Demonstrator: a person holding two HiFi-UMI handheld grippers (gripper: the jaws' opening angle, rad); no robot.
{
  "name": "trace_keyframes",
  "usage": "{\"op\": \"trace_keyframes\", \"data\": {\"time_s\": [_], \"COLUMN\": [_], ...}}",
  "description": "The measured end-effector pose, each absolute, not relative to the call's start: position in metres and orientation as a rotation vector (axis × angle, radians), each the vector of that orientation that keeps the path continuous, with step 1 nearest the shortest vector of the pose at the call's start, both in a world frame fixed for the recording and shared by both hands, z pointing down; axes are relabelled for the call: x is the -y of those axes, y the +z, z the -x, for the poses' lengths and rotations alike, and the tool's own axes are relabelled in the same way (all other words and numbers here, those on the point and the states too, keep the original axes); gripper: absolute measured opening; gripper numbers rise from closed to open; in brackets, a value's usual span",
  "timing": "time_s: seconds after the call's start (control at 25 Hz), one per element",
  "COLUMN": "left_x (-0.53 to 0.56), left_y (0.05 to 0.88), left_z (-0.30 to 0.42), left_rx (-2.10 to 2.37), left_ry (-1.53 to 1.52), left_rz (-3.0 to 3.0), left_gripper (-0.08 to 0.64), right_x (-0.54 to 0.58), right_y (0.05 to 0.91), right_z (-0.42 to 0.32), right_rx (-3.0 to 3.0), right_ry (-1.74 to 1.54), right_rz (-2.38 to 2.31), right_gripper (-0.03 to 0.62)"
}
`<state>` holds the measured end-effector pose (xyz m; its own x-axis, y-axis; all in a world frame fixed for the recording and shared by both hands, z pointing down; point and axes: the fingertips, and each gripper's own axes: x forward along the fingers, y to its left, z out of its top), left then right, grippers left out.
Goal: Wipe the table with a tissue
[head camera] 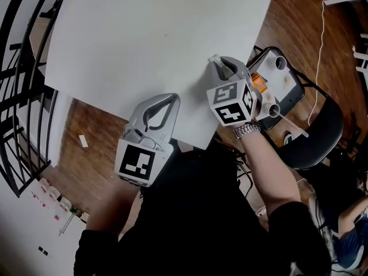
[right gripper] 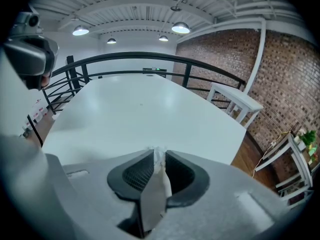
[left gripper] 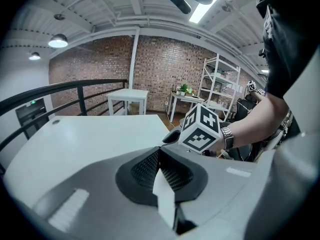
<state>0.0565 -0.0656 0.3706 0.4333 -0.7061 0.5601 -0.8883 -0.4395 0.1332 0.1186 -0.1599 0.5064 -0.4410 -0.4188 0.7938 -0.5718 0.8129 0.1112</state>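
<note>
Left tongs [head camera: 171, 98] sit nearest, over table [head camera: 144, 33] edge; right tongs [head camera: 216, 62] further in, tissue [head camera: 214, 57] at tip. Left gripper view: jaws clenched on white strip [left gripper: 164, 196]. Right gripper view: jaws clamped on tissue, above table.

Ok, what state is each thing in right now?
Left tool: shut on a white strip, probably tissue.
Right tool: shut on a tissue.
Table: no spill showing.
</note>
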Motion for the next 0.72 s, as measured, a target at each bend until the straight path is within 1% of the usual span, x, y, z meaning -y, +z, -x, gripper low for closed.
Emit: {"op": "trace_keyframes", "data": {"time_s": [0.32, 0.72], "left_x": [0.076, 0.088], "left_y": [0.369, 0.37], "left_z": [-0.04, -0.01], "left_rx": [1.347, 1.222], "left_ry": [0.6, 0.596], "left_rz": [-2.31, -2.389], "left_gripper": [0.012, 0.012], "right_x": [0.165, 0.165], "right_y": [0.498, 0.487], "right_z": [-0.118, -0.083], "right_rx": [2.093, 2.083], "right_ry": [0.232, 0.27], "right_rz": [-0.796, -0.87], "right_gripper": [0.061, 0.061]}}
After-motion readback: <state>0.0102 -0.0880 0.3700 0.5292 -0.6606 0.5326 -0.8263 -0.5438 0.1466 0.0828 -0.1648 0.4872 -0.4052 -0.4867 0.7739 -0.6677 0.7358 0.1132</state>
